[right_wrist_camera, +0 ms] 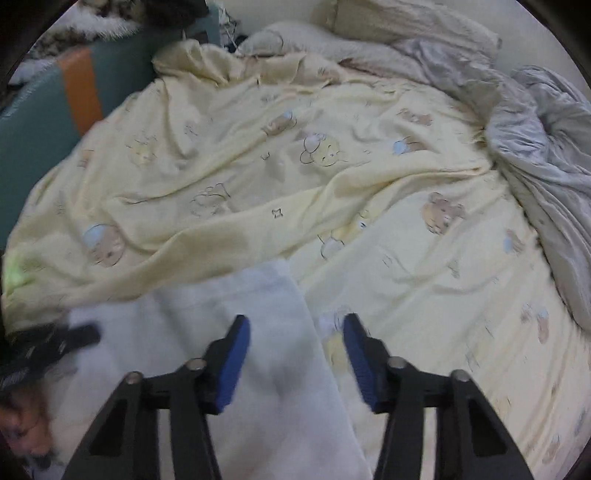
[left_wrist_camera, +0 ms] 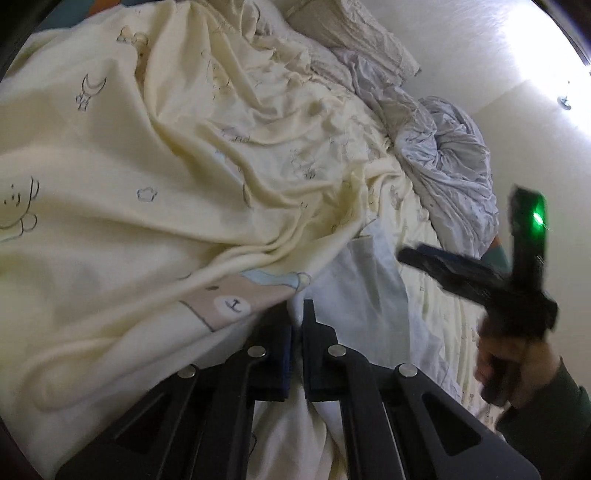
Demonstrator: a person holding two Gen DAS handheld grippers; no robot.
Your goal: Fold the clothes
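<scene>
Left gripper (left_wrist_camera: 297, 314) nearest the left wrist cam, jaws nearly together pinching a fold of the white garment (left_wrist_camera: 369, 295), cloth runs up between the pads. White garment lies on the bed's near edge, half tucked under the yellow cartoon-print blanket (left_wrist_camera: 184, 166), which is rumpled across most of the bed. Right gripper (left_wrist_camera: 413, 258) seen from the left cam at the right side, blurred, green light on its body, held by a hand (left_wrist_camera: 513, 365) in a dark sleeve (left_wrist_camera: 554, 417); its fingers look close together there. In the right wrist view the right gripper (right_wrist_camera: 297, 343) has jaws spread wide, blue pads (right_wrist_camera: 236, 362) apart, nothing between them, hovering over the white garment (right_wrist_camera: 258, 332). Left gripper (right_wrist_camera: 55, 343) at the left edge, blurred, on the garment. Grey crumpled sheet (right_wrist_camera: 546, 147) bunched at the bed's far right corner. Cream pillow (right_wrist_camera: 406, 22) at far edge. Teal and orange panel (right_wrist_camera: 55, 92) beyond the bed's left edge
</scene>
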